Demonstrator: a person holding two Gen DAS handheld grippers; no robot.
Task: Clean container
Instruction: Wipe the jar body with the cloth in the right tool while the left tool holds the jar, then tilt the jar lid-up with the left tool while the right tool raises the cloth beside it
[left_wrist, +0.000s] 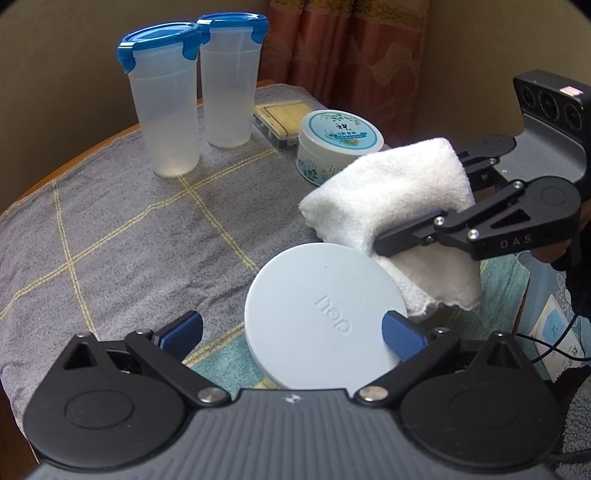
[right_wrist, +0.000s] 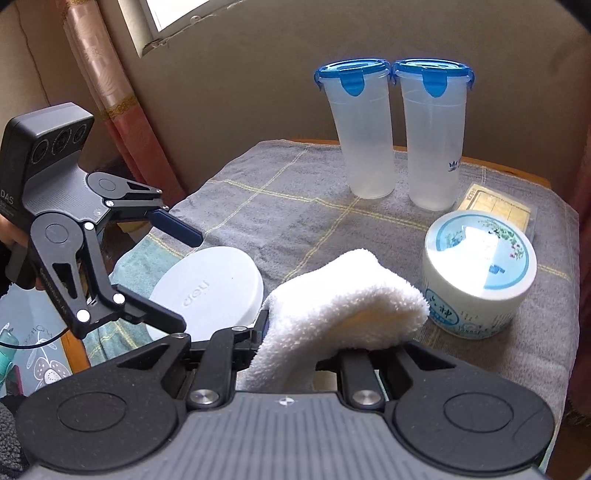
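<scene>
- The body of the round pale container (left_wrist: 325, 314) is hidden beneath its flat lid in the left wrist view; only the lid with raised lettering shows there, and the right wrist view shows some of its side wall.
- The right gripper (left_wrist: 380, 247) has its fingertips buried in the white towel (left_wrist: 391, 206), so in the right wrist view the tips cannot be seen.
- A flat tray-like box (left_wrist: 280, 118) behind the printed white tub (left_wrist: 338, 147) is partly covered and hard to make out.
- The left gripper (left_wrist: 295, 328) has its blue-padded fingers (left_wrist: 183, 330) spread wide on either side of the container; the right-hand pad touches the lid's rim, while the left-hand pad seems to stand just clear, so I cannot tell whether it grips.
- The right gripper's fingers are clenched on the folded towel, which hangs just beside the container's far edge, and may touch it.
- The container sits tilted at the near edge of the counter (left_wrist: 122, 221), on a grey checked cloth.
- Two tall clear cups with blue lids (left_wrist: 192, 96) stand upright at the back, side by side.
</scene>
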